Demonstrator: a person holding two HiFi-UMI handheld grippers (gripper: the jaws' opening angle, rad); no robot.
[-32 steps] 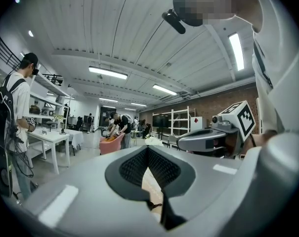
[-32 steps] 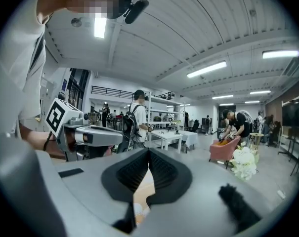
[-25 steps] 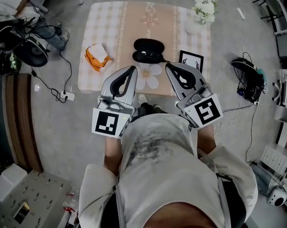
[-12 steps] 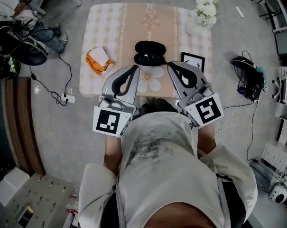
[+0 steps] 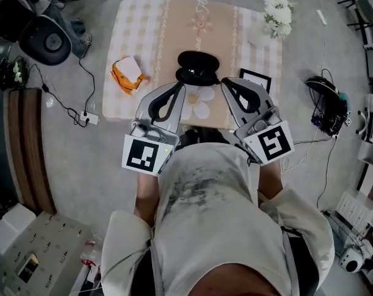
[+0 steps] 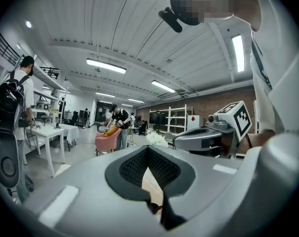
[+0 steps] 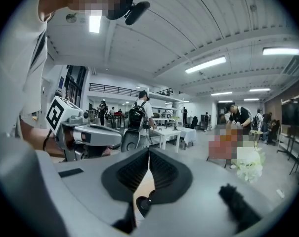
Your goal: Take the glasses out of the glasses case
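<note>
A black glasses case (image 5: 197, 67) lies open near the middle of the checked table (image 5: 143, 29); I cannot make out the glasses inside it. My left gripper (image 5: 178, 87) hovers over the table's near edge, its tips just short of the case on the left, jaws closed together with nothing between them. On the other side my right gripper (image 5: 225, 81) is held the same way, tips close to the case's right end, also shut and empty. In the left gripper view the left gripper (image 6: 148, 148) points up at the room; the right gripper view shows the right gripper (image 7: 149, 149) likewise.
An orange-and-white object (image 5: 127, 74) lies at the table's left. A framed picture (image 5: 255, 78) stands right of the case, and white flowers (image 5: 277, 11) at the far right corner. A daisy-shaped mat (image 5: 198, 101) sits between the grippers. Cables and a power strip (image 5: 87, 119) lie on the floor.
Both grippers have crept slightly forward toward the case, still shut. The head view has shifted a little; nothing on the table has moved.
</note>
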